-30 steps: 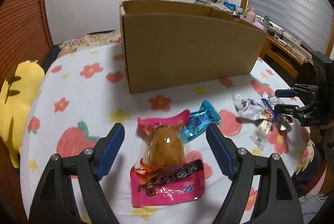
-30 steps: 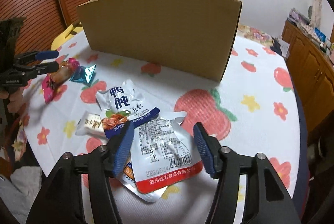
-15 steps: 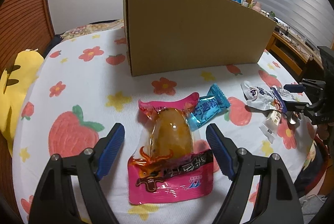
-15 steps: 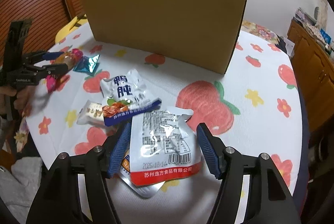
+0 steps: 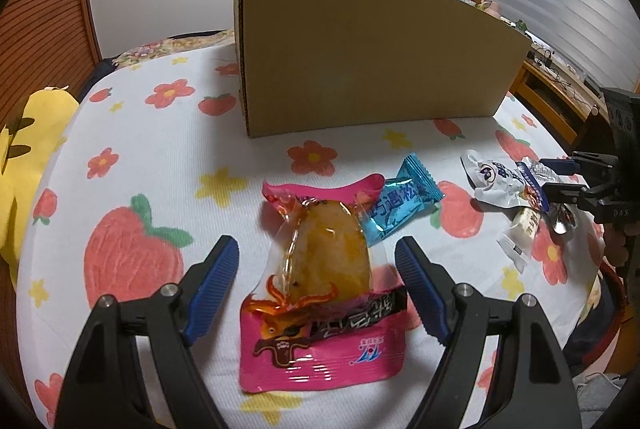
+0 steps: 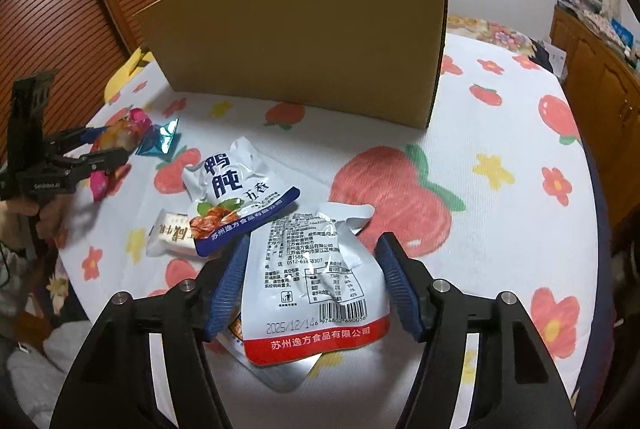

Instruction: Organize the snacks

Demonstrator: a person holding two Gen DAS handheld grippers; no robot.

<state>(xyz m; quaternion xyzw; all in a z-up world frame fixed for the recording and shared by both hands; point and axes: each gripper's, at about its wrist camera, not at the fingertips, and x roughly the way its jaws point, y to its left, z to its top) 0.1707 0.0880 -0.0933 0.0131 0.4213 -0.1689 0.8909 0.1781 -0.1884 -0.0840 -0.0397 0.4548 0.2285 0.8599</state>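
Note:
A pink snack pouch with a brown egg-shaped piece [image 5: 320,293] lies on the tablecloth between the open jaws of my left gripper [image 5: 316,281]. A small blue candy wrapper [image 5: 400,205] lies just beyond it. My right gripper [image 6: 308,281] is open around a silver pouch with a red bottom band [image 6: 316,285]. A silver-and-blue pouch [image 6: 236,193] and a small white packet [image 6: 172,233] lie left of it. A tall cardboard box [image 5: 368,49] stands behind the snacks; its inside is hidden.
The table has a white cloth with strawberries and flowers [image 5: 136,149]. A yellow plush [image 5: 24,149] sits at its left edge. A wooden cabinet [image 6: 600,69] stands to the right. The left gripper also shows in the right wrist view [image 6: 104,145].
Both grippers have come lower and closer to the table. The pink pouch now sits deeper between the left jaws, the silver pouch deeper between the right jaws. Both stay open.

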